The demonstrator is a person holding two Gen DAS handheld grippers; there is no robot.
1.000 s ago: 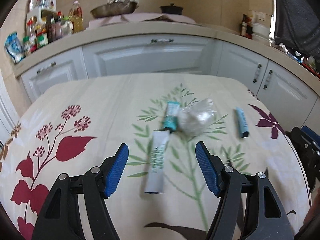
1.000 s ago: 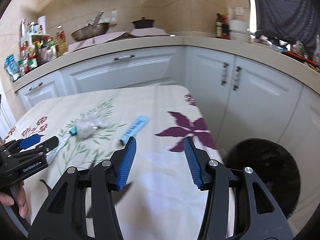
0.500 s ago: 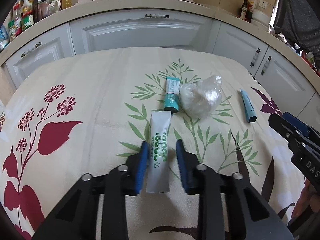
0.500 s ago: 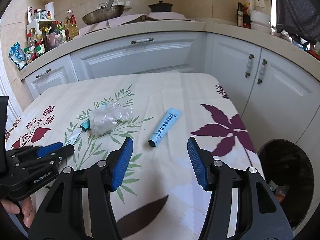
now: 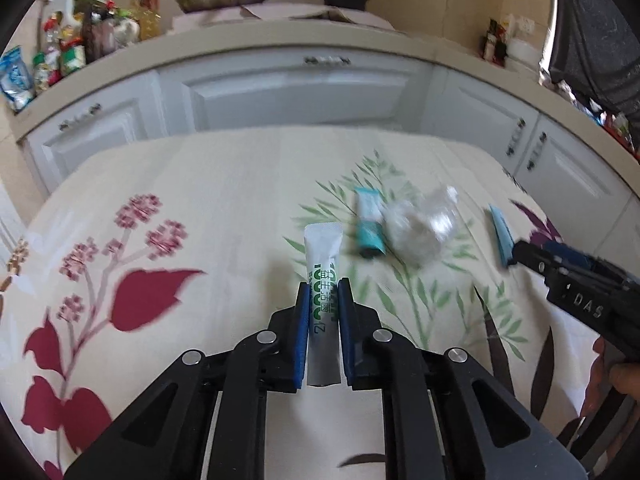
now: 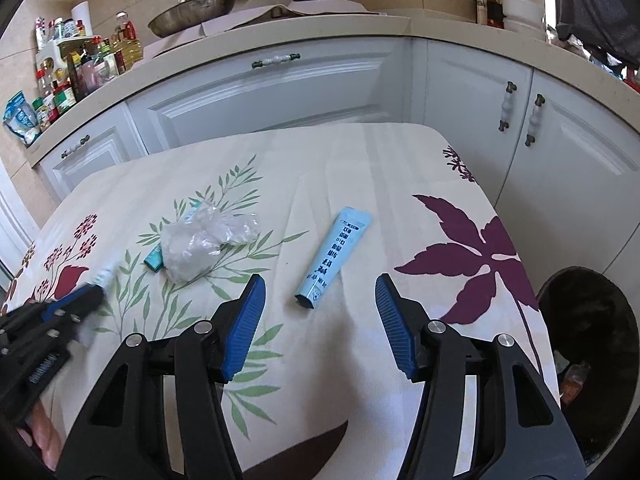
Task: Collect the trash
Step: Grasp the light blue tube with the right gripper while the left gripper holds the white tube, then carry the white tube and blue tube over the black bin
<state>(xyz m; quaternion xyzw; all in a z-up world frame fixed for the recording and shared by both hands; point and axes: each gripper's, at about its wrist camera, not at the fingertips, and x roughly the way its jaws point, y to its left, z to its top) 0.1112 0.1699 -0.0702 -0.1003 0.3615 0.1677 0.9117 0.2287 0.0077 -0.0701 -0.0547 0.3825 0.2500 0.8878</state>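
Up close in the left wrist view, the left tongs (image 5: 323,292) are clamped on the white tube (image 5: 322,256) above the floral desk (image 5: 224,196). From the right wrist view, the right tongs (image 6: 320,292) stand wide apart around the blue tube (image 6: 334,256), with crumpled plastic (image 6: 200,242) nearby and the bin (image 6: 580,320) beside the desk.

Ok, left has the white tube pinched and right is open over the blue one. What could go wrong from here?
1. The left gripper holds the white tube near its lower half, with much of it sticking out ahead; it may swing or slip on the way.
2. The bin sits off the table's right edge, so the left must cross the right gripper; they could collide.
3. The blue tube lies angled to the open right fingers; closing may push it aside.
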